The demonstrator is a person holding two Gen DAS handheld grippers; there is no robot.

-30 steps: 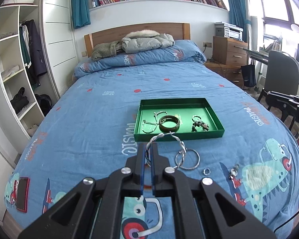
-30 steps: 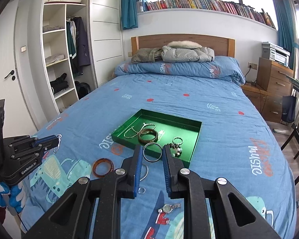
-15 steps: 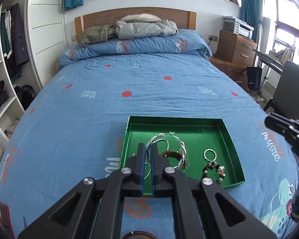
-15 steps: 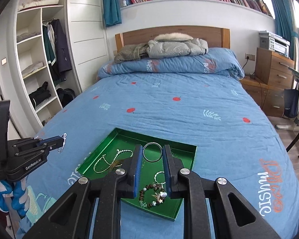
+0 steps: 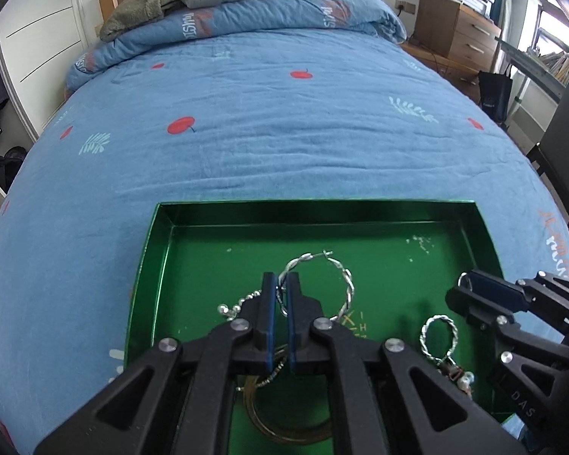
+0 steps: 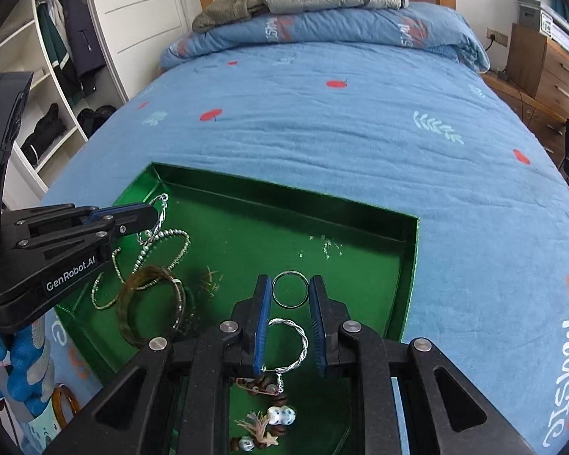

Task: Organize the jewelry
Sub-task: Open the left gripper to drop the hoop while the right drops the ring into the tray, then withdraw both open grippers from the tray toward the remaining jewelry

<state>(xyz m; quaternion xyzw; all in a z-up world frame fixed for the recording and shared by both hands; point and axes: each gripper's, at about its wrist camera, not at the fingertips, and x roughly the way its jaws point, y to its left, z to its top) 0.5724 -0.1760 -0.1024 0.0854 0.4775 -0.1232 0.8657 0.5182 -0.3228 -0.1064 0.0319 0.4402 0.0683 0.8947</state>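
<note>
A green tray [image 5: 159, 250] [image 6: 407, 261] lies on the blue bed. My left gripper [image 5: 280, 292] [image 6: 151, 216] is shut on a twisted silver hoop [image 5: 345, 280] and holds it over the tray's left part. My right gripper [image 6: 290, 295] [image 5: 474, 284] is shut on a plain silver ring [image 6: 290, 288] and holds it over the tray's right part. In the tray lie a second twisted hoop [image 6: 296, 345] [image 5: 438, 335], a brown bangle [image 6: 148, 307] [image 5: 284, 428], a silver chain [image 6: 170, 242] and a beaded bracelet [image 6: 269, 417].
A brown bangle [image 6: 62, 402] lies on the bedspread left of the tray, beside a blue cartoon print. A folded duvet [image 5: 246, 22] and coats lie at the headboard. A wardrobe [image 6: 57, 76] stands left, a wooden dresser [image 5: 455, 26] and a chair [image 5: 565, 144] right.
Both grippers have moved forward and down over the tray, each still carrying its piece. The tray now fills the lower part of both views.
</note>
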